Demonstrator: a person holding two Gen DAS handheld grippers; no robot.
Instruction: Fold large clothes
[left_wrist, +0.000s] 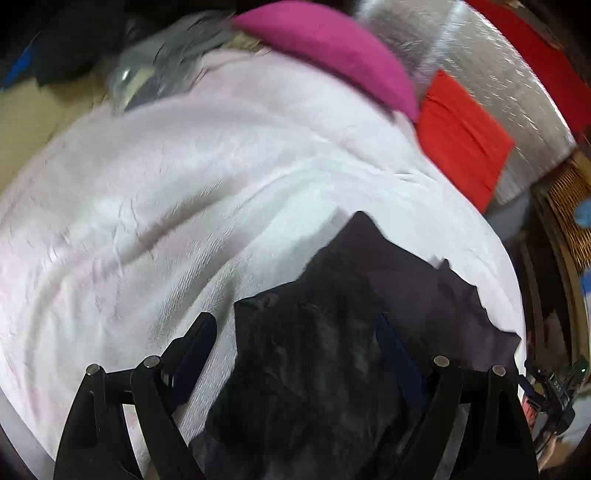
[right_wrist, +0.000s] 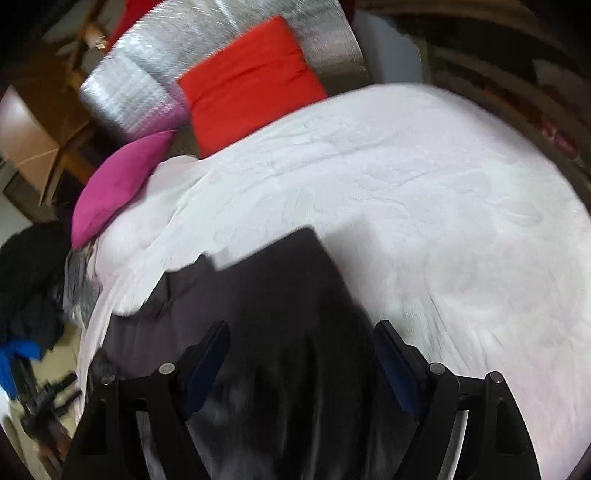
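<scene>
A dark grey garment (left_wrist: 351, 277) lies on a white bed cover (left_wrist: 184, 184), with its jagged edge towards the pillows. My left gripper (left_wrist: 295, 321) hovers over it, fingers spread wide, the cloth below and between them but not pinched. In the right wrist view the same garment (right_wrist: 277, 288) stretches from the bed's left edge to a squared corner near the middle of the white bed cover (right_wrist: 424, 184). My right gripper (right_wrist: 303, 328) stands open above it, its pads apart from the cloth. Both views are motion-blurred.
A magenta pillow (left_wrist: 332, 48) (right_wrist: 118, 184) and a red pillow (left_wrist: 458, 136) (right_wrist: 247, 77) lie at the head of the bed against a silver foil sheet (right_wrist: 147, 74). A pile of dark clothes (right_wrist: 29, 277) sits on the floor beside the bed. Crumpled grey plastic (left_wrist: 166, 66) lies by the magenta pillow.
</scene>
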